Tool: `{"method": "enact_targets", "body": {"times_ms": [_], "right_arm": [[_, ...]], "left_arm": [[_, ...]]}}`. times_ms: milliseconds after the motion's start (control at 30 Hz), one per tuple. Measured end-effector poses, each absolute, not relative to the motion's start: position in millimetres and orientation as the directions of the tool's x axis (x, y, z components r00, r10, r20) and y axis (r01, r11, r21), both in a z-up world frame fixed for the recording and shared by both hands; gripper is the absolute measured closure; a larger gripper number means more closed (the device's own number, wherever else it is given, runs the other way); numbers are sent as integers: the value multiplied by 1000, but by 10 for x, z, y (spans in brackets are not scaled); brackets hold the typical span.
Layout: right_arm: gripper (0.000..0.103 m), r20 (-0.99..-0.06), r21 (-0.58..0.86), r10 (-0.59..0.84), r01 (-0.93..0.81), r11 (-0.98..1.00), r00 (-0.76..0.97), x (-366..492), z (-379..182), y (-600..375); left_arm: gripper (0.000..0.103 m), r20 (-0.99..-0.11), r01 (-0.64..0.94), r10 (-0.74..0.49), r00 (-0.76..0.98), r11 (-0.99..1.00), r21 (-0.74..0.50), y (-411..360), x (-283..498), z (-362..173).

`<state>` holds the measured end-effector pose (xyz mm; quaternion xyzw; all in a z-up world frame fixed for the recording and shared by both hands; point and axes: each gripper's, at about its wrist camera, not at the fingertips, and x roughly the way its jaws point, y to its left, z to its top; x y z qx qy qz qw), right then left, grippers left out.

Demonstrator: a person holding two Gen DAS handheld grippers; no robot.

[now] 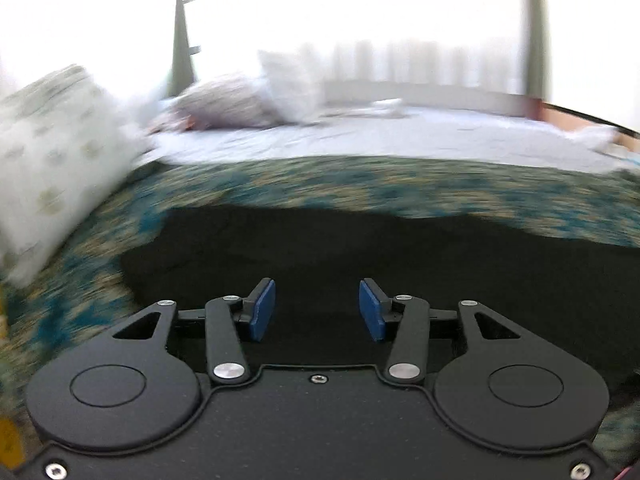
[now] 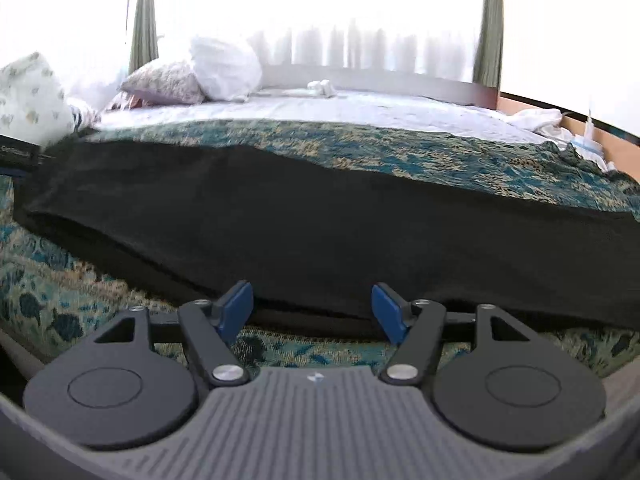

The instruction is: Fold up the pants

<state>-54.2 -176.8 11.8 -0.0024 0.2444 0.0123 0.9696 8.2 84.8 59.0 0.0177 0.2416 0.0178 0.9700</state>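
Pants [image 2: 320, 216] — black, spread across patterned bedspread [image 2: 400, 148], left claw [image 1: 317, 309] and right claw [image 2: 312, 312] parted, gripping nothing

You have one pair of black fabric pants [image 2: 320, 216] spread across one teal and beige patterned bedspread [image 2: 400, 148], with one pale sheet [image 2: 340, 110] beyond it. Count three pillows at the head: one white pillow with small green motifs [image 2: 28, 92], one mauve patterned pillow [image 2: 164, 82] and one plain white pillow [image 2: 224, 68]. You hold two black grippers, the left gripper [image 1: 317, 310] and right gripper [image 2: 312, 312], each carrying two blue pads [image 2: 236, 312]. Two grey-green curtains [image 2: 143, 20] frame one bright window.
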Motion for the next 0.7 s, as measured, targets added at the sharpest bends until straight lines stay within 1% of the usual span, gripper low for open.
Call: {"method": "enact_targets", "body": {"times_ms": [100, 200, 233, 267, 300, 333, 433, 567, 667, 700], "right_arm": [[27, -442, 25, -21, 36, 999, 897, -527, 114, -1935], [27, -459, 89, -97, 155, 984, 883, -491, 66, -2299], [31, -461, 109, -125, 196, 974, 879, -492, 46, -2449], [31, -455, 121, -155, 233, 965, 877, -498, 28, -2597], [32, -450, 119, -188, 266, 957, 873, -503, 11, -2722], [32, -443, 108, -227, 303, 947, 867, -498, -5, -2864], [32, -439, 78, -324, 395, 915, 838, -426, -62, -3276], [32, -452, 27, -414, 477, 879, 790, -260, -72, -3722], [32, -469, 0, -450, 509, 861, 760, -142, -88, -4016], [32, -479, 10, -453, 521, 854, 752, -118, -81, -4134]], "left_arm": [[57, -491, 79, -52, 870, 996, 34, 475, 95, 503], [57, -554, 153, -123, 824, 988, 8, 203, 127, 319], [57, -578, 167, -132, 805, 986, 7, 142, 137, 245], [57, -600, 175, -132, 789, 985, 12, 101, 148, 174], [57, -603, 176, -127, 788, 984, 24, 67, 130, 118], [57, -580, 184, -124, 805, 982, 46, 40, 88, 95], [57, -579, 200, -116, 807, 976, 83, 9, 81, 81], [55, -591, 197, -119, 798, 978, 69, 59, 97, 67], [54, -593, 192, -107, 798, 978, 82, 63, 85, 62], [54, -593, 192, -104, 799, 978, 86, 77, 77, 70]]}}
